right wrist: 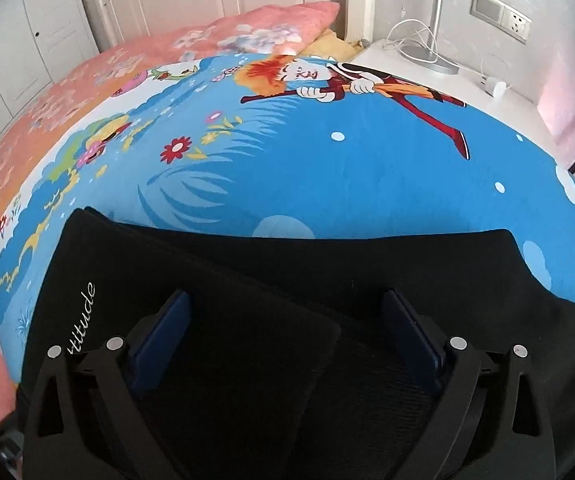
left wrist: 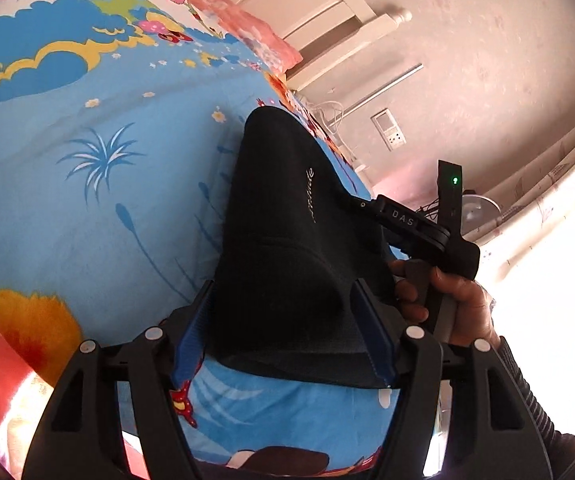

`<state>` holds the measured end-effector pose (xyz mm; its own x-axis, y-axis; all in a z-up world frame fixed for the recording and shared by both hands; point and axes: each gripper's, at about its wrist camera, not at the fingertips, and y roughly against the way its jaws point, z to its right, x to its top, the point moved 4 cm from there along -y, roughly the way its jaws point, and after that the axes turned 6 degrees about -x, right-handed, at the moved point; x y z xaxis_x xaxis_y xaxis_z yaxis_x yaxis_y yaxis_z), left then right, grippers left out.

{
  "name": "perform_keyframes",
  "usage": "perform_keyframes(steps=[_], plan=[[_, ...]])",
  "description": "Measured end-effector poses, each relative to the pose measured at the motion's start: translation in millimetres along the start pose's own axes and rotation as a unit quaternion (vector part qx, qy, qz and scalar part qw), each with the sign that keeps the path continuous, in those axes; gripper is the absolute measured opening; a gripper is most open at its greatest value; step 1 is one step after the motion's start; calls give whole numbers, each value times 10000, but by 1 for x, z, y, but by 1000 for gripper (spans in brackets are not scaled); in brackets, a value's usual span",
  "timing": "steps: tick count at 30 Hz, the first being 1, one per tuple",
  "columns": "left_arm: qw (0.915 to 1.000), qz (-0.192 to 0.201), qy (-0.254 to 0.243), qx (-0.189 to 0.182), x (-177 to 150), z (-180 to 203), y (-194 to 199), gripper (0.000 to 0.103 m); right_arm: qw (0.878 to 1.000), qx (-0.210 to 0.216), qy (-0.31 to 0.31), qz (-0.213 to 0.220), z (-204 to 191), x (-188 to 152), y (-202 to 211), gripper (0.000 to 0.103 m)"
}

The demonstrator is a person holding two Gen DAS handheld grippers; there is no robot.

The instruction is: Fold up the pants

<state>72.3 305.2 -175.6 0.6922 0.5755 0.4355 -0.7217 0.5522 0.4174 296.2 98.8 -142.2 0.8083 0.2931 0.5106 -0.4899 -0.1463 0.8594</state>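
Dark folded pants (left wrist: 287,240) with white script lettering lie on a blue cartoon bedsheet (left wrist: 87,208). My left gripper (left wrist: 283,328) is low at their near end, open, one blue pad beside the cloth's left edge and the other over its right side. In the left wrist view a hand (left wrist: 459,304) holds my right gripper (left wrist: 361,205) with its tip at the pants' right edge. From the right wrist view, my right gripper (right wrist: 289,312) hangs wide open over the pants (right wrist: 247,264), above a folded-over top layer, with nothing pinched.
A pink flowered quilt (right wrist: 87,80) covers the bed's far side by a white headboard (left wrist: 371,8). A white nightstand (right wrist: 467,80) with a lamp base, cables and a charger stands at the bed's far right corner. Wardrobe doors (right wrist: 15,60) line the left wall.
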Motion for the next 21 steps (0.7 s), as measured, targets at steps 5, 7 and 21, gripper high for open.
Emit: perform_keyframes(steps=[5, 7, 21], plan=[[9996, -37, -93, 247, -2, 4, 2, 46, 9998, -169, -17, -113, -3, 1, 3, 97], [9994, 20, -168, 305, -1, 12, 7, 43, 9995, -292, 44, -131, -6, 10, 9, 97], [9808, 316, -1156, 1539, -6, 78, 9, 36, 9722, -297, 1733, -1546, -154, 35, 33, 97]])
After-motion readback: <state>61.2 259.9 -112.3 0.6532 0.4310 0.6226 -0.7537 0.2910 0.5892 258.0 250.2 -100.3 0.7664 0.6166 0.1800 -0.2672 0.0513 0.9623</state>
